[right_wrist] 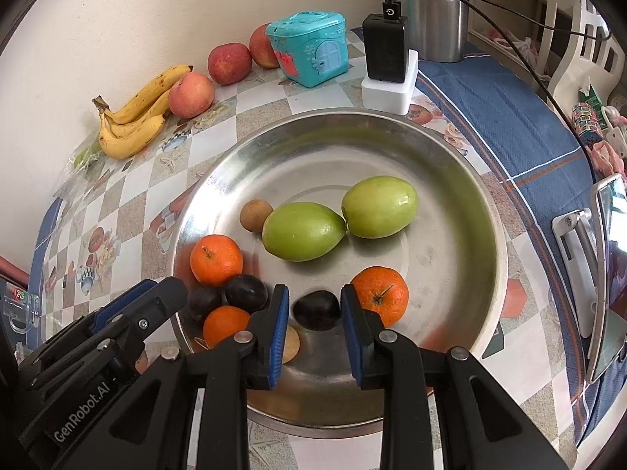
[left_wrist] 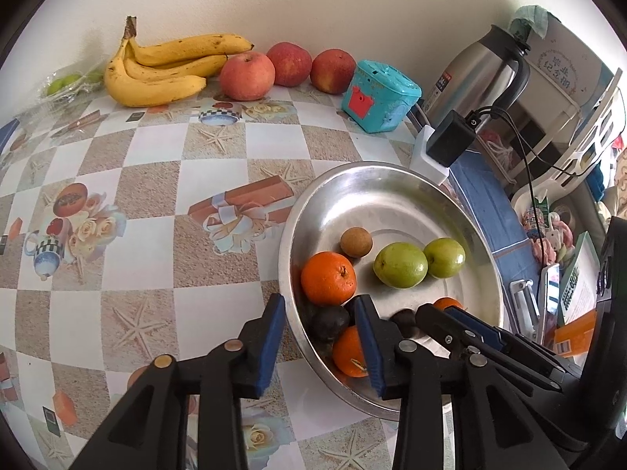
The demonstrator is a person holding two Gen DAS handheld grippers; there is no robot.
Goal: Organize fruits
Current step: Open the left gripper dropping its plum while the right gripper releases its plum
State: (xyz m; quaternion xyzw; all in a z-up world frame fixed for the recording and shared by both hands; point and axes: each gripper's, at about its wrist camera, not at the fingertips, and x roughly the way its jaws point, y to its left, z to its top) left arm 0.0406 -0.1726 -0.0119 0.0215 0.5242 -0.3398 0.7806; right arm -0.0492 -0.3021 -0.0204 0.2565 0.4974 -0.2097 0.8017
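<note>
Right gripper (right_wrist: 315, 297) is down in the near part of the steel bowl (right_wrist: 450, 180) and I've got it clenched on the dark plum (right_wrist: 316, 310): a blue pad on each flank, the plum sitting right at the fingertips, dead ahead at 12 o'clock in the right wrist view. Its longer side looks to run 9-to-3, from pad to pad, so I judge the hold sits end to end and any lift wants to go straight up. Tight on the 3 o'clock side: an orange (right_wrist: 379, 294) is touching, or as good as touching, the outer face of my right finger. Over at 9 o'clock lies the pair of plums (right_wrist: 246, 293), packed between a second orange (right_wrist: 216, 260) and a third orange (right_wrist: 225, 325). If the plums are to be grouped, that is the way to carry this one, and the right hand is the nearer, since it already has it. What's in the way there is my own left gripper (left_wrist: 320, 307): released, holding nothing, jaws astride the bowl's near rim, one finger over the table (left_wrist: 219, 258) and one inside, with that plum cluster in the gap, untouched. Further up the bowl at 12 o'clock, two green fruits (right_wrist: 303, 231) touch end to end, with a small brown fruit (right_wrist: 256, 215) beside them, clear of my path. Well apart by the wall, around 10 to 11 o'clock, are the bananas (right_wrist: 133, 125) and the apples (right_wrist: 191, 94), with a teal box (right_wrist: 309, 53) beside them
</note>
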